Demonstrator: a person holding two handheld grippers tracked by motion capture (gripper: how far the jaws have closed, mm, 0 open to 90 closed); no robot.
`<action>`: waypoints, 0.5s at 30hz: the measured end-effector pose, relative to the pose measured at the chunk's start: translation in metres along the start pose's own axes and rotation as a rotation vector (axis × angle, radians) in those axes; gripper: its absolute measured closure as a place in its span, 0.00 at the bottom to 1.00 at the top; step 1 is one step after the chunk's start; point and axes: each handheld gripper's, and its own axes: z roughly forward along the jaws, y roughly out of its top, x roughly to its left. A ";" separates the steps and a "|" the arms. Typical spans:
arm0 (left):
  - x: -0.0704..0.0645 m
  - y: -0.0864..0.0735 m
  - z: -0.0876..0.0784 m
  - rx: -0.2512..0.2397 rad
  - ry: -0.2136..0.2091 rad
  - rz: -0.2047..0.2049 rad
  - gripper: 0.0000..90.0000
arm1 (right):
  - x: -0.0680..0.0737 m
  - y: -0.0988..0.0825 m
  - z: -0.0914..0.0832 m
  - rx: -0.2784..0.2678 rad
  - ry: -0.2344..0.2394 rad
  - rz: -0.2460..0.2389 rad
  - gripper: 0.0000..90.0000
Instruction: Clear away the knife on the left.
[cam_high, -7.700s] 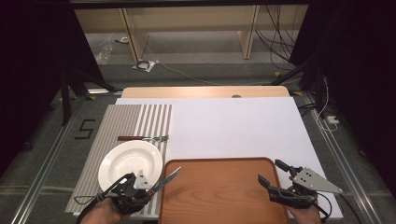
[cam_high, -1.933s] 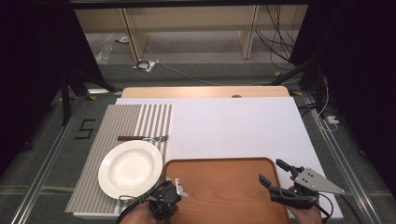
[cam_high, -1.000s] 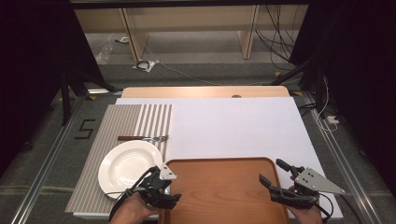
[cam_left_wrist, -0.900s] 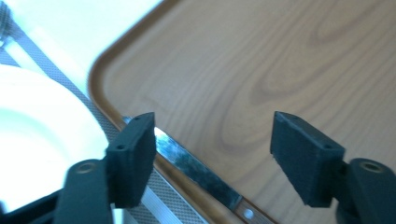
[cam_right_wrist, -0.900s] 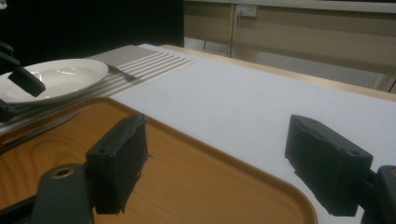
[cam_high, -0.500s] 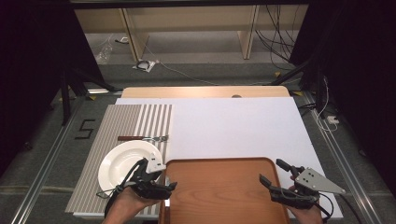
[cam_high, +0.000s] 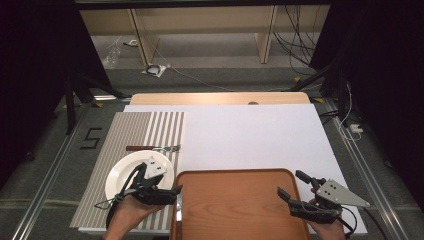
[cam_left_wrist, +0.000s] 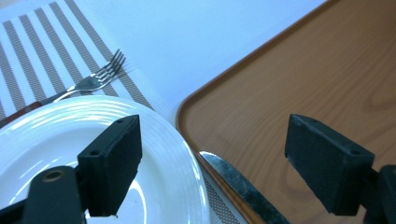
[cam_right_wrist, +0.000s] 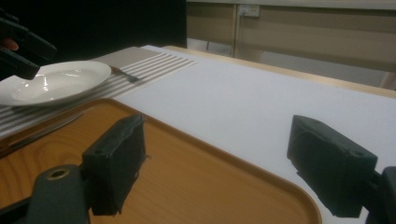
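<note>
The knife (cam_left_wrist: 236, 182) is located on the striped placemat (cam_high: 135, 130), in the narrow strip between the white plate (cam_left_wrist: 70, 130) and the left rim of the wooden tray (cam_high: 235, 200). Its long axis is aligned with that rim, running from the near edge of the surface (cam_high: 250, 135) away from the person. Whether the blade touches the rim cannot be told.

The left gripper (cam_left_wrist: 215, 140) is held directly above the knife, with one of the fingers (cam_left_wrist: 114, 163) over the plate and the other over the tray. Its jaws have just been opening and are now spread wide. The knife lies below the gap and is not pressed by either pad, so it is judged to be released.

The right gripper (cam_high: 293, 184) is positioned over the near right corner of the tray, well apart from the knife, with its fingers released and nothing between them.

A fork (cam_left_wrist: 93, 81) is laid on the placemat beyond the plate, its handle pointing to the left.

If the knife is to be handled again, the left gripper is by far the nearer. A straight descent would be required, with the jaws closing across the blade's width rather than along its length
</note>
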 end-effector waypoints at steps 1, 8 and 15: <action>0.001 0.000 0.000 -0.001 0.002 0.002 0.21 | 0.000 0.000 0.000 0.001 0.001 -0.002 0.22; 0.008 0.003 -0.001 -0.011 0.028 -0.002 0.20 | -0.001 0.000 0.000 0.001 0.001 -0.001 0.22; 0.016 0.003 0.000 -0.011 0.043 -0.014 0.20 | 0.000 0.000 0.000 0.002 0.001 -0.001 0.22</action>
